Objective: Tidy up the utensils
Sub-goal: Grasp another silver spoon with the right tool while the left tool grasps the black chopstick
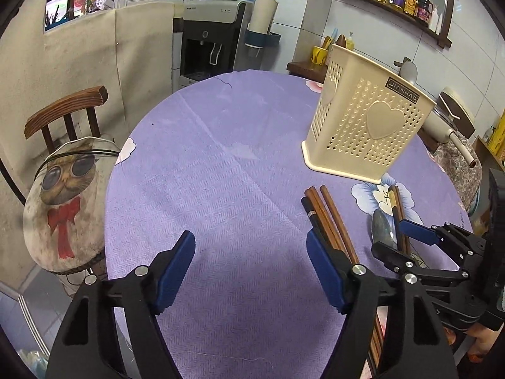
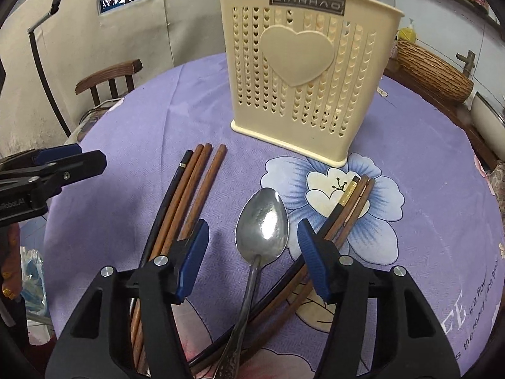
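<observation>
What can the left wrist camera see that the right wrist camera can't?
Only the left wrist view shows the cat cushion on the chair, the water dispenser and the open left tool from behind. Only the right wrist view shows the whole spoon, lying between the open right tool's fingers, plus the woven brown roll. Both show the cream utensil holder, the brown and black chopsticks and the purple tablecloth.

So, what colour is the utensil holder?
Cream, with heart-shaped holes: the utensil holder shows best in the right wrist view.
</observation>
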`<state>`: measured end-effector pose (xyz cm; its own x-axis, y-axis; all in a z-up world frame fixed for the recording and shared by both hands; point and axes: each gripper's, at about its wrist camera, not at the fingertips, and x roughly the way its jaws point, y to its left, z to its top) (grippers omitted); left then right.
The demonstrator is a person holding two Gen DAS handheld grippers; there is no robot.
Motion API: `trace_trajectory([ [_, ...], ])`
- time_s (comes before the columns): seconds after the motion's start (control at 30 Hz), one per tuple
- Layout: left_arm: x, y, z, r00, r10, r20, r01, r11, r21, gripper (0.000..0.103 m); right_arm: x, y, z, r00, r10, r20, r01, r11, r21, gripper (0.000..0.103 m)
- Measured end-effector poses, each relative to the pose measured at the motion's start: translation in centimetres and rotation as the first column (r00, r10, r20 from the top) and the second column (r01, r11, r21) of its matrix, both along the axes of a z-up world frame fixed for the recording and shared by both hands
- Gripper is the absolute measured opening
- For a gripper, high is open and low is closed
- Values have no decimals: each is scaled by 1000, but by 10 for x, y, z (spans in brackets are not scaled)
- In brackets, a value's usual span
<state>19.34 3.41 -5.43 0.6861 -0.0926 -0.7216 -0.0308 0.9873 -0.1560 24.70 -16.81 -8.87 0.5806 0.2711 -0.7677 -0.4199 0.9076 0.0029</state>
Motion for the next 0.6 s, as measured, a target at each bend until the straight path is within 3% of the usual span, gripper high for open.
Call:
trace_trajectory([
  [0.2, 0, -4, 0, 1000, -9, -5, 9, 1000, -4, 71, 10, 6, -10, 999, 8, -50, -8, 1000, -4, 51],
  [0.43, 1, -9, -1, 1000, -19, -14, 19, 1000, -3, 71, 17, 4, -9, 998, -27, -61, 27, 1000, -9, 47],
  [0.6, 4, -23, -2, 998, -52, -26, 52, 999, 0, 68, 17, 10, -8, 998, -28, -60, 27, 999, -17, 38],
])
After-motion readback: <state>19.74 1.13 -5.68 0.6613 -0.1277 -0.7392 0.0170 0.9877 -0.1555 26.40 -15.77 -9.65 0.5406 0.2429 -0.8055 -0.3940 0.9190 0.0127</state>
